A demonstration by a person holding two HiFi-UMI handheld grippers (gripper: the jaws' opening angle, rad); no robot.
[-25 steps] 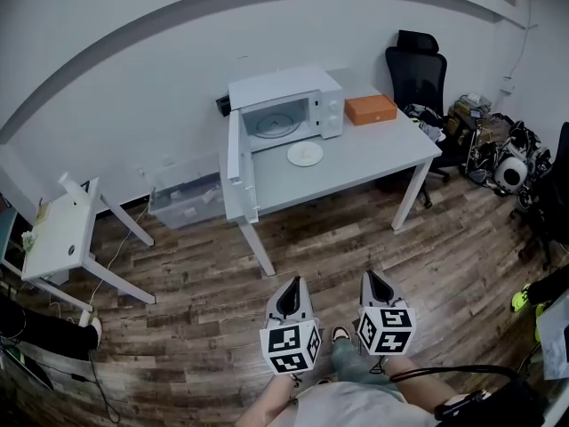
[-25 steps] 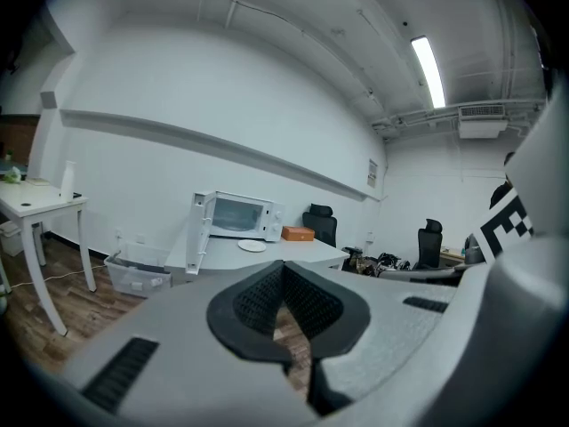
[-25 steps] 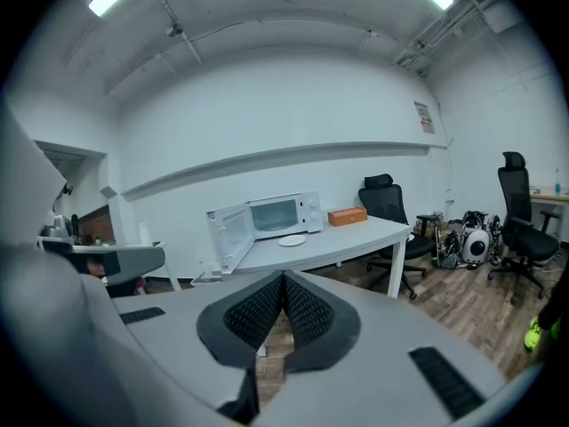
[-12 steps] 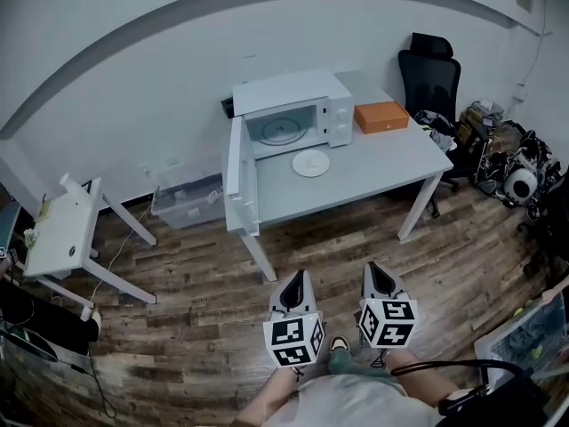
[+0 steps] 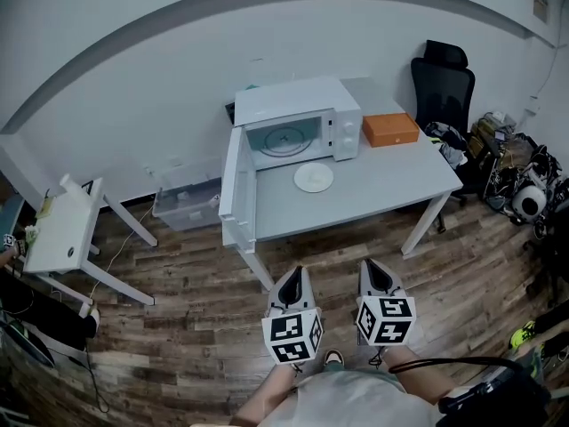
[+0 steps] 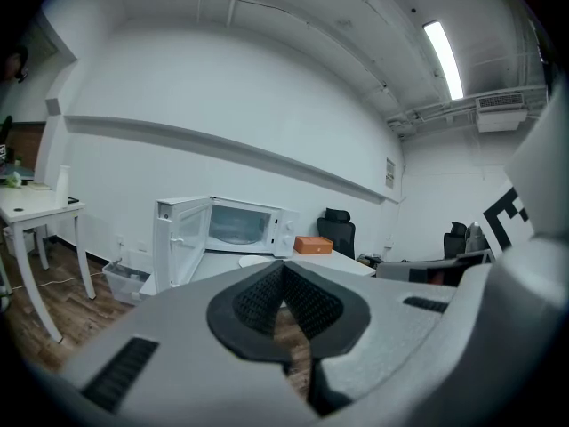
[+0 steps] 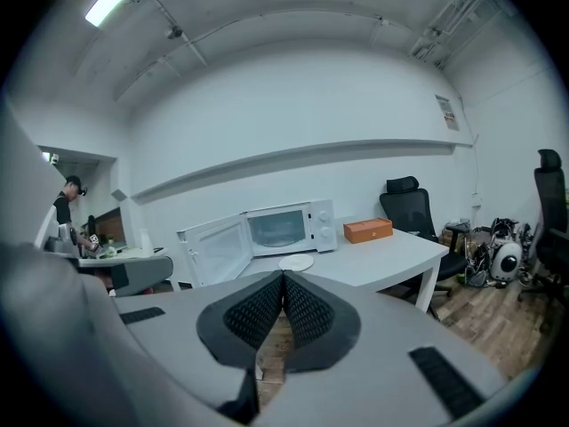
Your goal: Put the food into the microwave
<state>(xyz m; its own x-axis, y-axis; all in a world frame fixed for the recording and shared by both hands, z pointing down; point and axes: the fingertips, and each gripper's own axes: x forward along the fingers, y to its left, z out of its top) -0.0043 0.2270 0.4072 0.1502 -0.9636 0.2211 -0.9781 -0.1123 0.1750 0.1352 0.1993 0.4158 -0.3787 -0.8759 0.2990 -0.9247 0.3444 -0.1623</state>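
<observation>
A white microwave stands on the grey table, its door swung wide open to the left; it also shows as the microwave and the microwave. A white plate lies on the table just in front of it, also seen as the plate; whether food lies on it cannot be made out. My left gripper and right gripper hang over the wooden floor, well short of the table. Both are shut and hold nothing.
An orange box lies on the table right of the microwave. A black office chair and bags stand at the right. A clear plastic bin sits under the wall; a small white side table is at left.
The whole view has shifted: the table and microwave sit slightly lower and further right in the head view. Both grippers stay shut in the same place.
</observation>
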